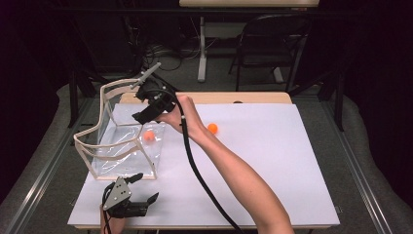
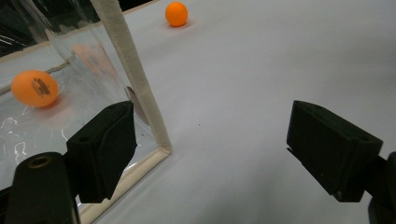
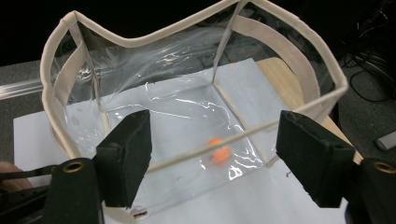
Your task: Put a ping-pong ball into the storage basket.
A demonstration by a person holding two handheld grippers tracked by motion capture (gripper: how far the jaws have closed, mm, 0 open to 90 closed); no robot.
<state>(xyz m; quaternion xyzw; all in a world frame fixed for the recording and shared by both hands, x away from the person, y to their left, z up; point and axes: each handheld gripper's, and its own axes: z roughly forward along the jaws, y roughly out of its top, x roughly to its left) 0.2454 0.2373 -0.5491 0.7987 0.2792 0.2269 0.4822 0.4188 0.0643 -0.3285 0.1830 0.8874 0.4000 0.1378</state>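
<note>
Right tongs (image 3: 212,158) open – ball (image 3: 218,152) blurred inside clear bag (image 3: 299,60).

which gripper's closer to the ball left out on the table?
Right. The right gripper hangs over the clear bag's open top, just across the hand from the loose ball. The left gripper sits at the table's near edge by the bag's corner, much farther off.

This is looking like a lab set up for recording. A white sheet (image 1: 272,161) is covering a small wooden table (image 1: 253,98) ringed by dark curtains (image 1: 29,58). Far behind, cables (image 1: 163,51) are trailing across a grey floor beside a folding chair (image 1: 272,36) and another table's leg (image 1: 201,48).
</note>
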